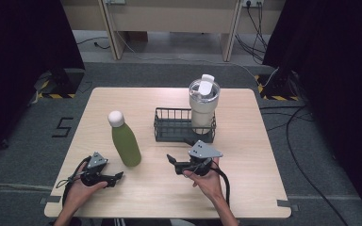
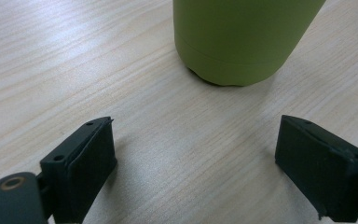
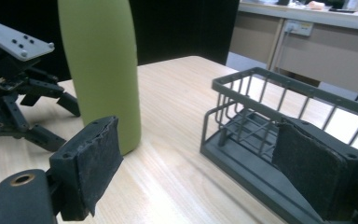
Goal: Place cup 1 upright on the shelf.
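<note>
**Both grippers open and empty beside the green bottle**

While its jaws stand wide apart with nothing between them, the left gripper lies low on the table at the lower left of the high view, held by the left hand, and points toward the base of the green bottle. Its own view puts the bottle's rounded foot at top centre, near but apart from the pads, with bare wood between. The right gripper is likewise spread and holds nothing; the right hand cups it from below at lower centre, jaws aimed to the frame's left, at the bottle.

In the right gripper view the bottle rises upper left, and the wire basket sits right of centre, partly behind one pad.

Seen from above, the basket stands mid-table, with a lidded tumbler upright in its right end (white flip tab on a clear lid). Open tabletop lies along the near edge and both sides.

Light wood grain covers the table; grey carpet, black curtains and floor cables surround it.
</note>
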